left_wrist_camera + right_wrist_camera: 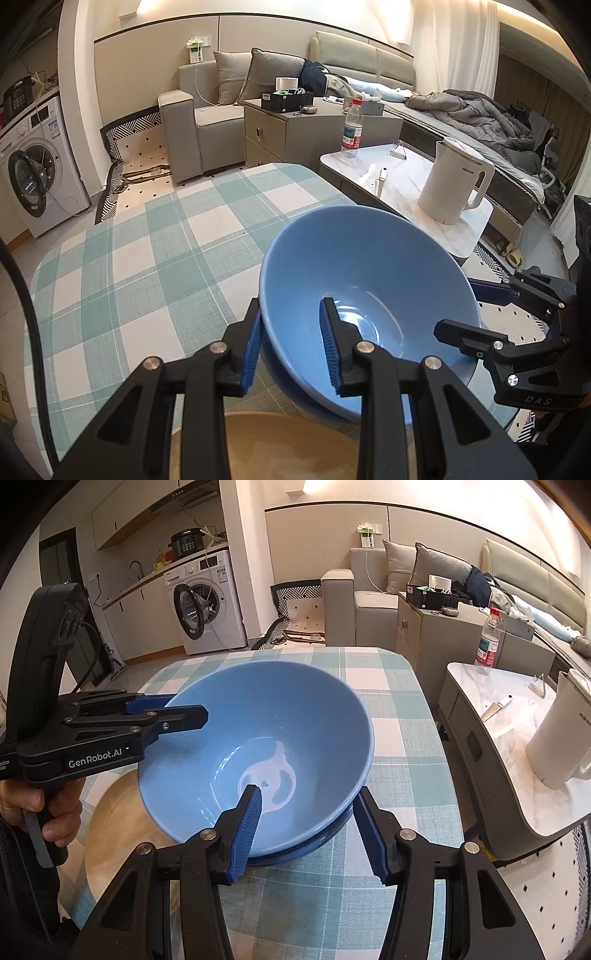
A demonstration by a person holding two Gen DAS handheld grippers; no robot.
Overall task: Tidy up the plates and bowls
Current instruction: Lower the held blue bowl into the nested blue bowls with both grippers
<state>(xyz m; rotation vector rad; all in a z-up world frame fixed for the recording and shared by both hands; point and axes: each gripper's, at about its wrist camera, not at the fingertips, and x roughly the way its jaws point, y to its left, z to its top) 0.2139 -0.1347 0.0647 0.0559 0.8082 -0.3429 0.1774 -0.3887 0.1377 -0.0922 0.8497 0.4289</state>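
The left claw (291,343) is pinching the rim of the blue bowl (369,280), fingers nearly together. The right claw (306,827) is straddling the near rim, partly apart (contact unclear). The bowl, glossy and empty, is tilting over the checked table (388,904), filling mid-frame.

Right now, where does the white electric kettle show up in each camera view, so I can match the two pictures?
Left wrist view: the white kettle stands upper right on the marble side table, beyond the blue bowl.
Right wrist view: the white kettle sits at the far right edge, partly cut off, on the same table.
Shared landmark: the red-capped water bottle on that table.
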